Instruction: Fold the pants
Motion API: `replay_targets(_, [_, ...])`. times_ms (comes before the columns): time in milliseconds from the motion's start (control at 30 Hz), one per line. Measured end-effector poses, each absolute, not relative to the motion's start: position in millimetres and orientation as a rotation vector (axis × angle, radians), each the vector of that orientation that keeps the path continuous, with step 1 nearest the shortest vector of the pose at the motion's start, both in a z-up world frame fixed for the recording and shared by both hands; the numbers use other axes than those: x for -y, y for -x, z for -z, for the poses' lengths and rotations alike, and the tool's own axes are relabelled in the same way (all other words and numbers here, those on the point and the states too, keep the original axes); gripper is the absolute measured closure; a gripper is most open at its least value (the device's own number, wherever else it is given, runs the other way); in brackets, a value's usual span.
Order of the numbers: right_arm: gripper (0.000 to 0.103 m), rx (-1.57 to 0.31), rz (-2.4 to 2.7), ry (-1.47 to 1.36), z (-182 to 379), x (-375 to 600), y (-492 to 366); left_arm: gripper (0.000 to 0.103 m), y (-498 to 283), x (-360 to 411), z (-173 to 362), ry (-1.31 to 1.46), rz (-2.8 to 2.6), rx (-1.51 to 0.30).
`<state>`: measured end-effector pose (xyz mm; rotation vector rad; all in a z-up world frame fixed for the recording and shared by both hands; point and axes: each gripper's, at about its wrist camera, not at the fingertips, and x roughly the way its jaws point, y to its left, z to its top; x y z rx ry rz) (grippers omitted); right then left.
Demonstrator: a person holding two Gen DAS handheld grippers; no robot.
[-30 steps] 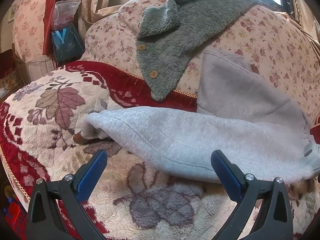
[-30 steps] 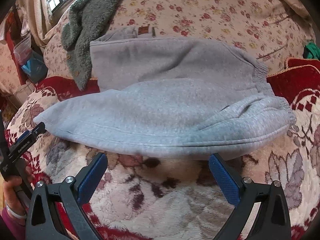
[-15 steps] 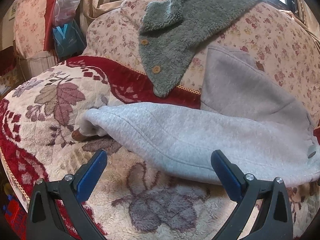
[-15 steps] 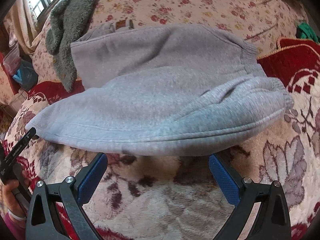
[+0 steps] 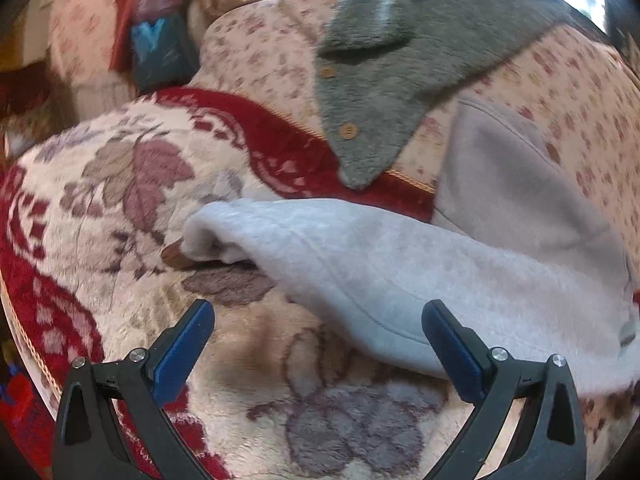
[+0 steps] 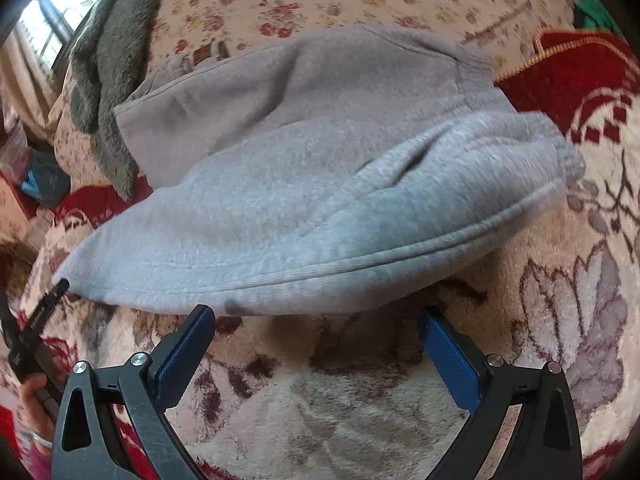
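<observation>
Soft grey fleece pants [image 6: 304, 208] lie folded lengthwise ahead of both tools on a plush floral blanket [image 6: 360, 400]. The left tool [image 5: 318, 344] is released, empty; the right tool [image 6: 316, 344] likewise gapes wide.

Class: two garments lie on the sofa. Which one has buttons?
The dark green fleece, draped over the sofa back, shows two tan buttons. The grey pants, lying on the seat blanket, show none.

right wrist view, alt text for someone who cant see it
Grey pants lie folded lengthwise across a floral blanket, waistband to the right. The open right gripper hovers just short of their near edge, holding nothing. A green fleece hangs at upper left.
</observation>
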<state>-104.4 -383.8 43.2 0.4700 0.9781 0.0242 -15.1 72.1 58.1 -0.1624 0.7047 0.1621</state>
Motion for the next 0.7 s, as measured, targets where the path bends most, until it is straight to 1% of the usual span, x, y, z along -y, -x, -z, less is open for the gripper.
replay_targets(167, [0.000,-0.979,-0.006,-0.582,-36,409,103,0.000,8,-87,-51,0.261,-0.177,-0.736])
replay_targets(333, [0.000,-0.965,0.000,-0.682,-28,428,98,0.000,-10,-79,-44,0.240,-0.185,-0.762])
replay_targets(600, [0.000,-0.925,0.039,-0.681,-27,445,74,0.000,-44,-83,-35,0.244,-0.207,-0.785])
replay_targets(633, [0.004,-0.911,0.045,-0.676,-26,447,71,0.000,-48,-86,-33,0.267,-0.206,-0.791])
replay_targets(667, [0.022,-0.906,0.050,-0.674,-25,450,69,0.000,-51,-87,-30,0.285,-0.204,-0.799])
replay_targets(700, [0.031,-0.908,0.047,-0.676,-22,452,67,0.000,-55,-88,-27,0.302,-0.194,-0.811])
